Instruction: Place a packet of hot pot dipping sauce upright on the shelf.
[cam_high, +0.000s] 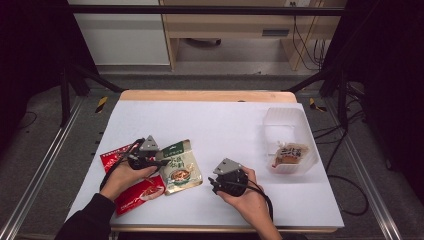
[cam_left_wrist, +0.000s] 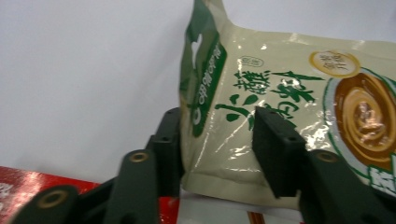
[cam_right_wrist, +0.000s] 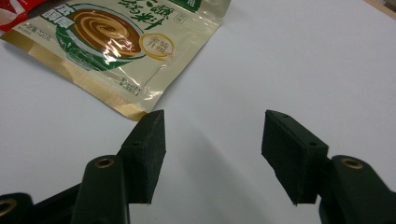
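Note:
A cream and green snack pouch (cam_high: 181, 169) lies flat on the white table (cam_high: 225, 125), partly over a red pouch (cam_high: 136, 195). My left gripper (cam_high: 159, 161) is at the cream pouch's left edge. In the left gripper view its jaws stand apart, one on each side of the cream pouch (cam_left_wrist: 280, 93) near the green top corner, so the left gripper (cam_left_wrist: 215, 116) is open around that edge. My right gripper (cam_high: 214, 184) hovers low over bare table to the pouch's right. The right gripper (cam_right_wrist: 215, 116) is open and holds nothing, with the cream pouch (cam_right_wrist: 107, 32) ahead of it.
A clear plastic container (cam_high: 285, 112) stands at the table's right side with a brown snack pouch (cam_high: 290, 154) inside. The red pouch (cam_left_wrist: 28, 186) lies under my left gripper. The table's wooden far edge (cam_high: 205, 95) borders dark frame rails.

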